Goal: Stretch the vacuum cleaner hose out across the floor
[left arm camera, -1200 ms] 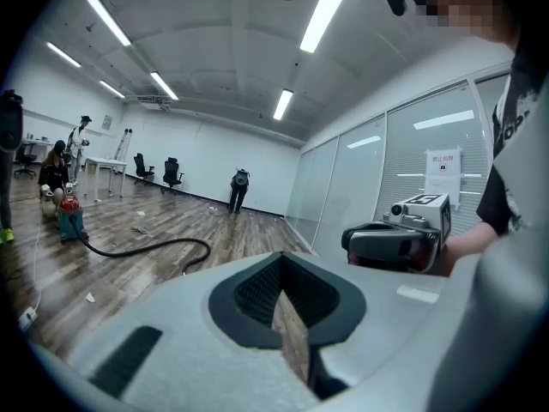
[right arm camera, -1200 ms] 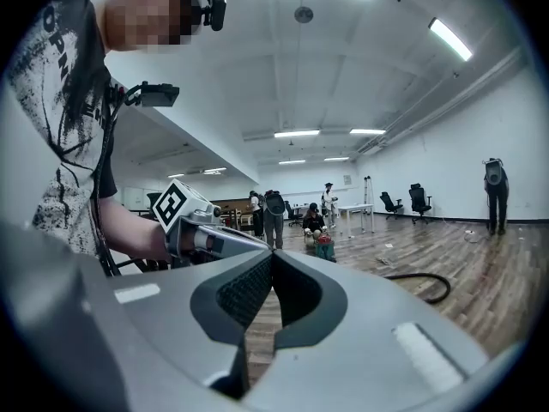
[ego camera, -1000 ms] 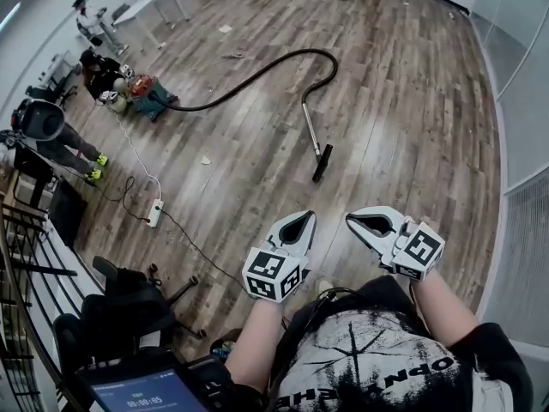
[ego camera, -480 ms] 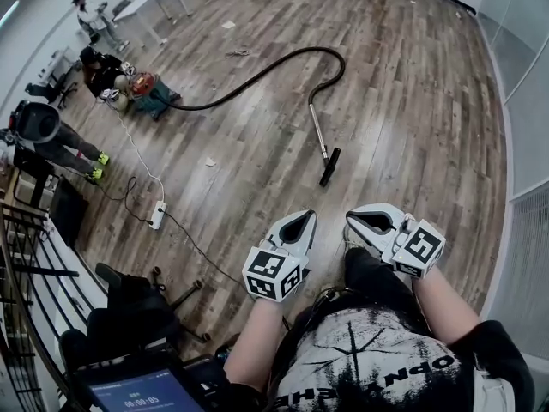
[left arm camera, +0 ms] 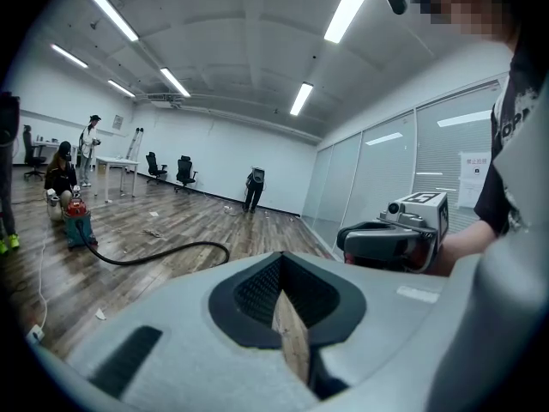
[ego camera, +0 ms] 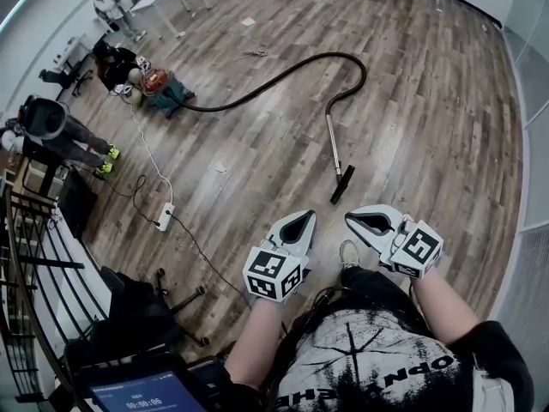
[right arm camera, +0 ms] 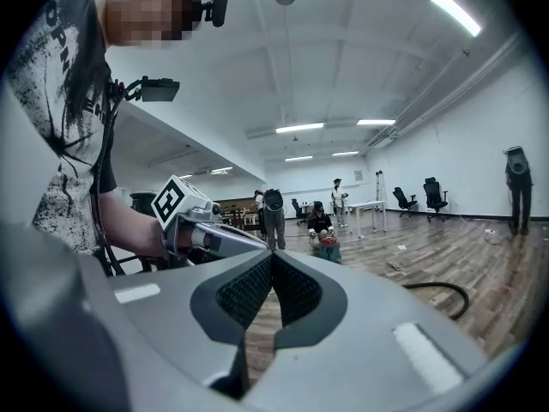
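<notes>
A black vacuum hose (ego camera: pixel 274 82) curves across the wooden floor from the red and teal vacuum cleaner (ego camera: pixel 161 88) at the far left to a bend at the right. From the bend a metal wand (ego camera: pixel 332 140) runs down to a black floor nozzle (ego camera: pixel 343 184). My left gripper (ego camera: pixel 297 224) and right gripper (ego camera: pixel 364 221) hang side by side at waist height, well short of the nozzle, both shut and empty. The hose (left arm camera: pixel 163 254) also shows in the left gripper view, and a loop of the hose (right arm camera: pixel 446 294) in the right gripper view.
A person (ego camera: pixel 116 58) crouches by the vacuum cleaner, another person (ego camera: pixel 60 131) stands at the left. A white power strip (ego camera: pixel 165 217) with its cable lies on the floor. An office chair (ego camera: pixel 141 303) and a railing (ego camera: pixel 34 264) are at my lower left. Glass walls line the right side.
The view has shifted: the hose, wand and nozzle sit lower and further right in the head view, nearer to me. Both grippers keep their pose, shut.
</notes>
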The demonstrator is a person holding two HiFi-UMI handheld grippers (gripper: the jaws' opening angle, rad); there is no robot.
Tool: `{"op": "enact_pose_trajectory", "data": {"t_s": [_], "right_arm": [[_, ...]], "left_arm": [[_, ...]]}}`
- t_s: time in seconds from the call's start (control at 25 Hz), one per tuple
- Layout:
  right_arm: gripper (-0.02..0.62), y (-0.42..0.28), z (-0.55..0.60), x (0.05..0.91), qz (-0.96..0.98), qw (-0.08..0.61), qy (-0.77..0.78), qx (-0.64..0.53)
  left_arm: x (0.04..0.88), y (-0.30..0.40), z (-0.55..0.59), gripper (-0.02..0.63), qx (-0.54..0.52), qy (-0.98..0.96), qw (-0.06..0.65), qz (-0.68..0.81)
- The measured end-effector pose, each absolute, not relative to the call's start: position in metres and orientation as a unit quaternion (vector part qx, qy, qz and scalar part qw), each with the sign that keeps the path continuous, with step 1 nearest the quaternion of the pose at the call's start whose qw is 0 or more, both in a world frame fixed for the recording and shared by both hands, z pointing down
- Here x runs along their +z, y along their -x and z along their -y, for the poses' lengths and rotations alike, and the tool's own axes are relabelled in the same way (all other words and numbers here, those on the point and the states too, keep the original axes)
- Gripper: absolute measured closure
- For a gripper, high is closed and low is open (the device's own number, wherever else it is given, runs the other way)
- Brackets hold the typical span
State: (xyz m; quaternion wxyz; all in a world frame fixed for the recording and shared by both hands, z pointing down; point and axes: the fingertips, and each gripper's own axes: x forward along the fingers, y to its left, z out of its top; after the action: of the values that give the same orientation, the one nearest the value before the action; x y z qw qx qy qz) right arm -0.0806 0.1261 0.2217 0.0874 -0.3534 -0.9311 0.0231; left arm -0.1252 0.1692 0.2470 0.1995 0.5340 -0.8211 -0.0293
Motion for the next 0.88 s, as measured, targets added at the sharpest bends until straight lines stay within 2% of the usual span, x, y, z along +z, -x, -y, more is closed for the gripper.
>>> {"op": "enact_pose_trajectory", "data": {"t_s": [0.4,0.88], "right_arm": [[0.588,0.206,-0.045,0.222,0.916,0.086,0.39,0.038],[0.588,0.278,-0.029,0.23,0.898,0.088,0.428,0.045]], "left_arm": [[0.241,0.24,-0.094,0.606,-0.03,-0.497,0.201,0.843],[0.247,0.307,-0.071,0.606,-0.029,-0.471,0.208,0.857]]}}
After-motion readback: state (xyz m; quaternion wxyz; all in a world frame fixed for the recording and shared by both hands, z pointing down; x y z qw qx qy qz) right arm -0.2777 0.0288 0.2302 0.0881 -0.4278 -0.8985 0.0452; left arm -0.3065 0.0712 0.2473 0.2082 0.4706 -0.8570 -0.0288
